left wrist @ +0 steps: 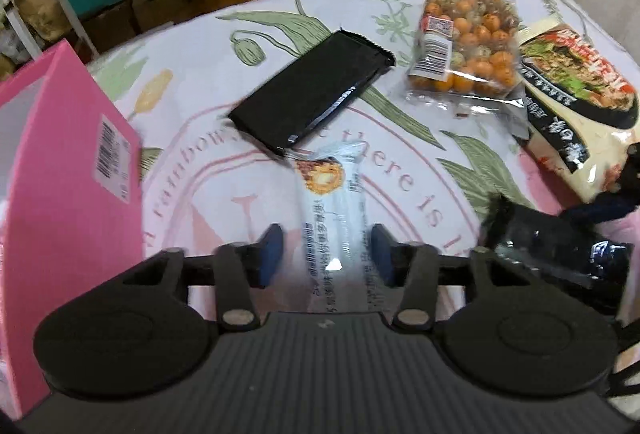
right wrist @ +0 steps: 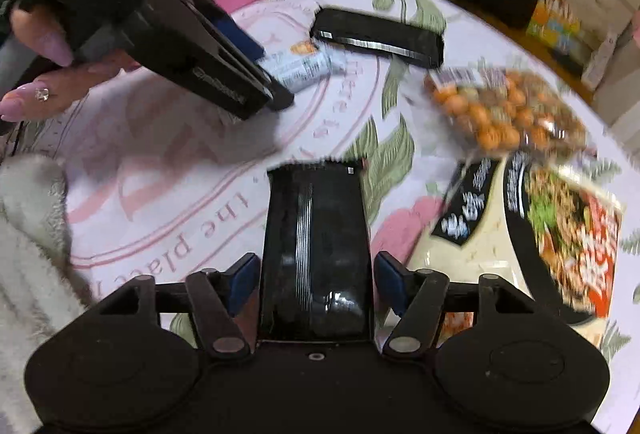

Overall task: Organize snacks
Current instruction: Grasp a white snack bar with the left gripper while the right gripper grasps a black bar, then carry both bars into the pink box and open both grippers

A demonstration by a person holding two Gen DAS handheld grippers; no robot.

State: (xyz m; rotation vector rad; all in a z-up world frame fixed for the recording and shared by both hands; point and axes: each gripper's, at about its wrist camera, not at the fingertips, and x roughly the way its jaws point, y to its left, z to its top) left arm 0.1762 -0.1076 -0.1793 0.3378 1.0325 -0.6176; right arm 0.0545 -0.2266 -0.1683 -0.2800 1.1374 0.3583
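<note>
A white snack bar [left wrist: 336, 202] lies on the flowered tablecloth [left wrist: 224, 34] between the blue pads of my left gripper [left wrist: 326, 254]. The right-hand pad touches the wrapper and a thin gap shows at the other pad. In the right wrist view the same gripper [right wrist: 272, 102] points steeply down at the bar [right wrist: 300, 68]. My right gripper [right wrist: 316, 282] stands open around a glossy black packet [right wrist: 316, 254], with a sliver of space on each side. The pink box [left wrist: 60, 174] stands at the left.
A second black packet [left wrist: 312, 94], a clear bag of orange balls [left wrist: 468, 46] and a large noodle packet [left wrist: 580, 90] lie further out on the cloth. A hand [right wrist: 48, 46] with pink nails holds the left gripper, above a fluffy white sleeve [right wrist: 24, 234]. The table's far edge curves behind the snacks.
</note>
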